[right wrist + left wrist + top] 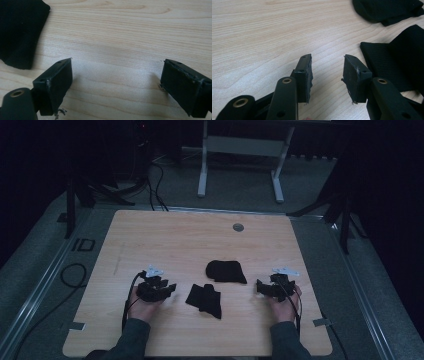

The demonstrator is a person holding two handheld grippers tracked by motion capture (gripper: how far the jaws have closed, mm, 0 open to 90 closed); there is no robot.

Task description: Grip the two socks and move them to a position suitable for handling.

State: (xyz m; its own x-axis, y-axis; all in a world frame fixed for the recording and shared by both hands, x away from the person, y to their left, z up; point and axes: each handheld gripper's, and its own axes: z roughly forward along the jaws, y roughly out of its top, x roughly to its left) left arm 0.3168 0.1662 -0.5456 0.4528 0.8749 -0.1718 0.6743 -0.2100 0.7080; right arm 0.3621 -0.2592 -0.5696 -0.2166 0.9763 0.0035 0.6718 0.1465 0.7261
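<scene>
Nearest the person, the left gripper (167, 289) and right gripper (260, 287) flank the crumpled black cloth (204, 300) on the wooden table (170, 237), both with jaws apart and empty. Just beyond that cloth lies the second black cloth (225, 271).

- Your left tool (167, 287) rests on the table (165, 235), left of the near sock (204, 300).
- Far sock (225, 271) lies behind it.
- Your right tool (261, 287) sits right of both.
</scene>
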